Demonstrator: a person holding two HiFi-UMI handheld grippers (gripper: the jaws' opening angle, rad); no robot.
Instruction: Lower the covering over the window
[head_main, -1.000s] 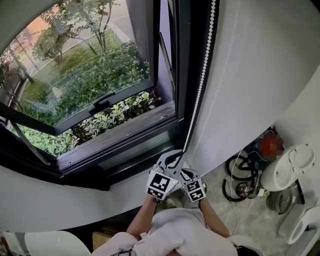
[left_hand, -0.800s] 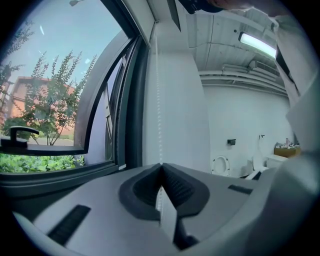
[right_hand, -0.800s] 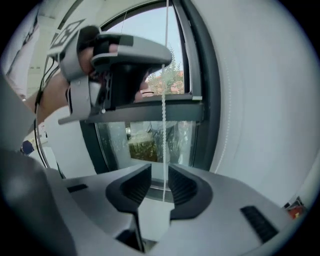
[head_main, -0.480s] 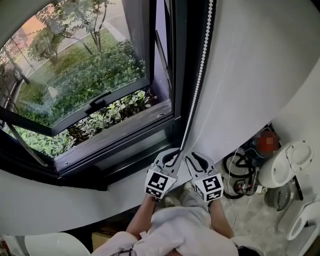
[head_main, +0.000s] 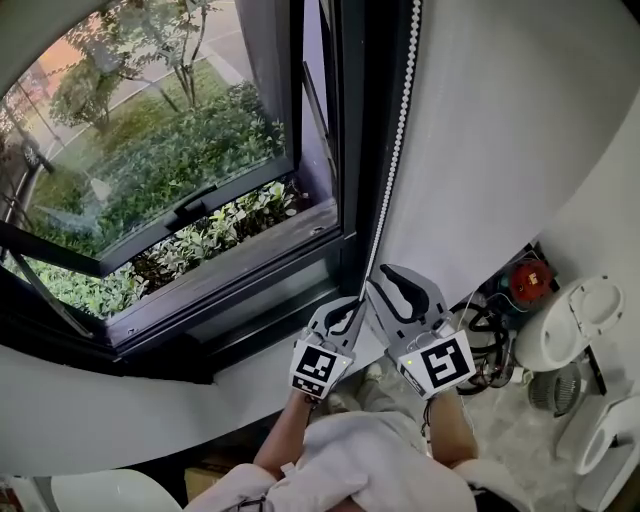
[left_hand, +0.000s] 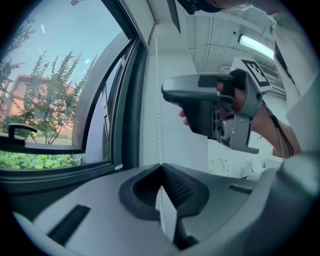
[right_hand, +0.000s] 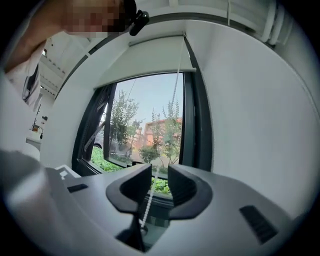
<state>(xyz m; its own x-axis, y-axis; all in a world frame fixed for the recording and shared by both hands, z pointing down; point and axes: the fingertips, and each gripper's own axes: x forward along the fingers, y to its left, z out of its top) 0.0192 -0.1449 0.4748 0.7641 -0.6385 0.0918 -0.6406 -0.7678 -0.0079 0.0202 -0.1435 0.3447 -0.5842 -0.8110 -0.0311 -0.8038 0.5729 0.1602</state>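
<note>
A white bead chain hangs along the dark right frame of the window. My left gripper is shut on the chain low down; the chain runs into its closed jaws. My right gripper is just above and to the right, open. The chain passes loosely between its jaws. Its jaws have just been opening and then came in slightly, with the chain between them unpressed. The white roller blind covers only the top of the window.
The window's sash is tilted open outward over green shrubs. A white wall stands to the right of the frame. On the floor at right lie dark cables, a red object and white appliances.
The right gripper let go of the chain beside the left one, opened and rose along the chain. The left gripper stayed shut in place.
</note>
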